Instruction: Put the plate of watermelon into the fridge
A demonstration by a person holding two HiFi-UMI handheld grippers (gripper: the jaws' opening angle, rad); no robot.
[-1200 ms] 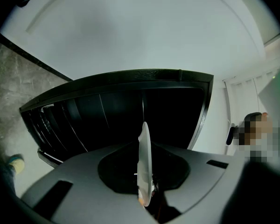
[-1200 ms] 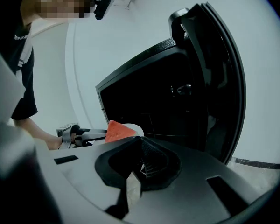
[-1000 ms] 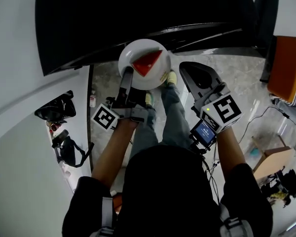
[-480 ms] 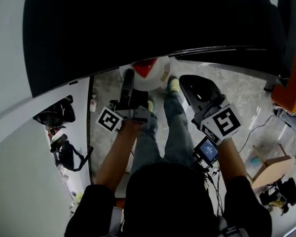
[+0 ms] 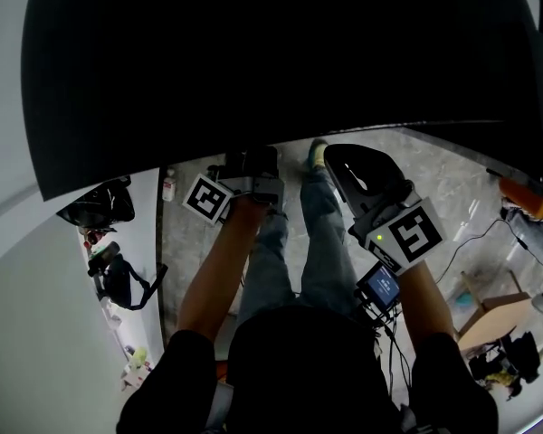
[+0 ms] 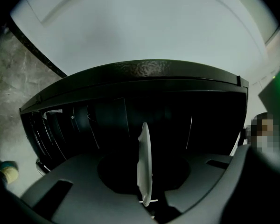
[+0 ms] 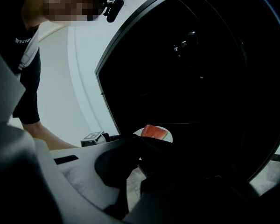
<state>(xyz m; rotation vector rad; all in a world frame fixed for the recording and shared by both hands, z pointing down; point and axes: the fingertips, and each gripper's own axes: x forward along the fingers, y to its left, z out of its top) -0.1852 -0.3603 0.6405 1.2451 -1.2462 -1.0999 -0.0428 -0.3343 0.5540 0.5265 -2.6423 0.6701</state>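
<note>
The white plate [image 6: 143, 164] stands edge-on between my left gripper's [image 6: 144, 171] jaws, which are shut on its rim. Ahead of it lies the dark inside of the black fridge [image 6: 144, 115]. In the right gripper view the plate [image 7: 166, 136] carries a red watermelon wedge [image 7: 154, 131] and sits within the fridge's dark opening. In the head view the fridge's black top [image 5: 281, 61] hides the plate and the left jaws; only the left gripper's [image 5: 249, 172] body and marker cube show. My right gripper [image 5: 353, 165] hangs beside it, to the right, shut with nothing in it.
Marble floor [image 5: 443, 179] lies below, with the person's legs and a shoe [image 5: 317, 155] near the fridge. A black bag [image 5: 100, 202] and a small bottle [image 5: 169, 183] rest by the white wall at left. A cardboard box [image 5: 498, 310] and cables lie at right.
The left gripper has carried the plate forward under the fridge's black top. The plate and watermelon have dropped out of the head view. The right gripper has kept its place.
</note>
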